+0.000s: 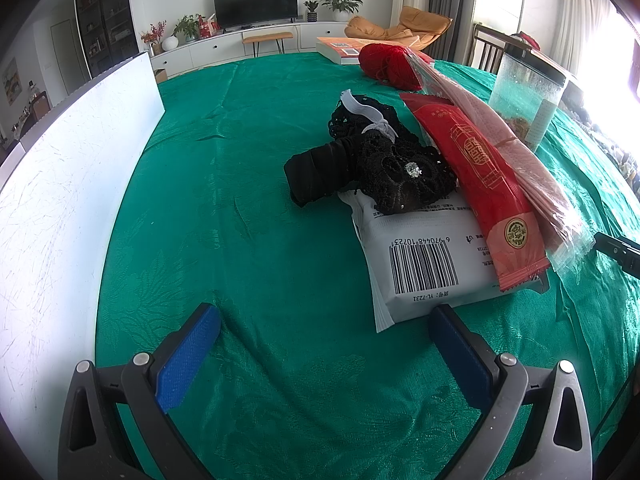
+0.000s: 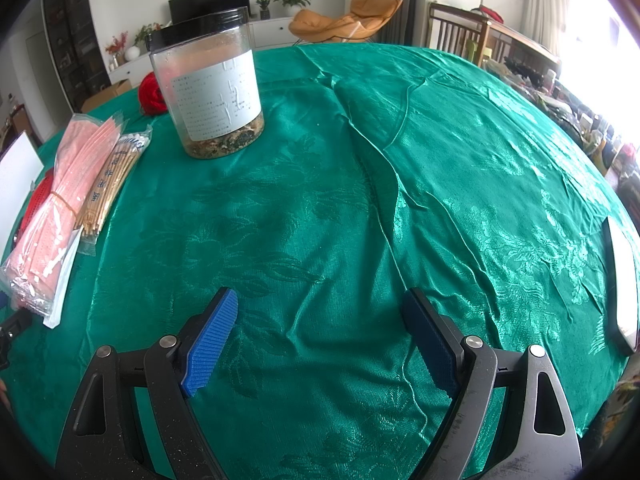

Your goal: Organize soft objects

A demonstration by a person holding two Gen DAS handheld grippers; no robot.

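Both grippers spread apart and empty over the green tablecloth [image 1: 240,200]: left gripper [image 1: 326,324], right gripper [image 2: 320,312]. Black lace bundle [image 1: 384,168] sits right of centre in left view, on a white packet [image 1: 420,252], beside a red pouch [image 1: 480,176]. Red yarn [image 1: 386,62] upper right; jar [image 2: 212,88] upper left in right view.

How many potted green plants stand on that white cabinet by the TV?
3 in the left wrist view: one plant left of the TV, a small plant and a bigger plant right of it. Others may be hidden.
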